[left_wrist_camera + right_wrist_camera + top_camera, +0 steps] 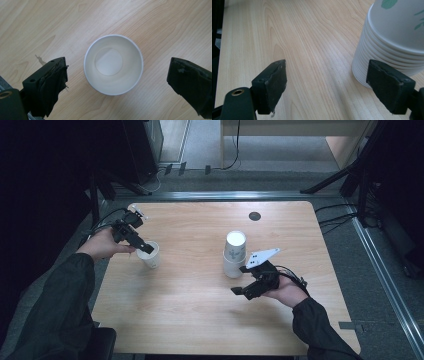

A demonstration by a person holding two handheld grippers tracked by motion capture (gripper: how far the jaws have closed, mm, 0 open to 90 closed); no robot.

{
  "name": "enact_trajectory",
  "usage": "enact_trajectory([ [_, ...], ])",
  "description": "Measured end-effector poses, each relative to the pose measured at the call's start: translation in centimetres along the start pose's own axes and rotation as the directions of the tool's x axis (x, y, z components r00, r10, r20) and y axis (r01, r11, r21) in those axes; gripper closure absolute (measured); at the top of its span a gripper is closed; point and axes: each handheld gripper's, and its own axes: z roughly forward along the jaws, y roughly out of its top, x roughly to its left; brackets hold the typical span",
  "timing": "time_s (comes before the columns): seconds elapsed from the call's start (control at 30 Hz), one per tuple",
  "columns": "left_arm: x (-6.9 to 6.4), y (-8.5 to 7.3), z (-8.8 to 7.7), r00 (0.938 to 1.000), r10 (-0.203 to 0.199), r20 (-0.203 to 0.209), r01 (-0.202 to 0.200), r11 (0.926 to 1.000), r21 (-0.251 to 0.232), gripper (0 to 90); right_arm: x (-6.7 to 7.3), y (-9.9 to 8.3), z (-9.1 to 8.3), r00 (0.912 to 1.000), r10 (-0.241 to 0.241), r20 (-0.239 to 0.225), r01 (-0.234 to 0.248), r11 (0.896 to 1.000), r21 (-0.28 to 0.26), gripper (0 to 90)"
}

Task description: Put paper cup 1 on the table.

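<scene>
Left side of table (200, 320): single paper cup (150, 255) stands upright, mouth up, empty. Left gripper (145, 247) hangs directly above it, jaws spread wide to either side of the rim, pads clear of the cup (113, 64). Reading: the cup is set down and let go; this is the release step.

Centre-right: stack of nested cups (234, 254), upside down, green print on the wall (392, 42). Right gripper (241, 291) sits just near and right of the stack, jaws wide, holding nothing; one pad lies close to the stack's lowest rims, contact uncertain.

Next move, as judged: pull one cup off the stack top, which needs a light pinch and the remainder kept steady.
</scene>
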Motion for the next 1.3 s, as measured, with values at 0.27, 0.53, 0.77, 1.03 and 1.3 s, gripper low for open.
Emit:
enact_trajectory([
  [0.27, -1.6, 0.9, -0.9, 0.9992, 0.028, 0.028, -0.026, 0.9981, -0.055, 3.2, 0.0, 0.0, 0.0, 1.0, 0.007, -0.006, -0.007, 1.0, -0.003, 17.2],
  [0.53, -3.9, 1.9, -0.3, 0.9955, 0.072, 0.062, -0.065, 0.9926, -0.103, 3.4, -0.1, 0.0, -0.1, 1.0, 0.006, -0.003, -0.006, 1.0, -0.008, 17.2],
  [0.77, -5.8, 2.5, 0.7, 0.9935, 0.08, 0.081, -0.068, 0.9874, -0.143, 6.2, -0.1, 0.0, -0.3, 0.9998, 0.01, -0.017, -0.01, 1.0, -0.018, 19.3],
  [1.03, -7.2, 2.2, 1.4, 0.9895, 0.084, 0.118, -0.059, 0.9782, -0.199, 6.2, 0.0, 0.1, -0.7, 0.9994, 0.016, -0.029, -0.017, 0.998, -0.054, 19.2],
  [1.3, -9.2, 1.3, 1.7, 0.9817, 0.085, 0.17, -0.031, 0.9539, -0.298, 6.3, -0.5, 0.0, -1.2, 0.9985, 0.053, -0.014, -0.053, 0.998, -0.042, 17.2],
])
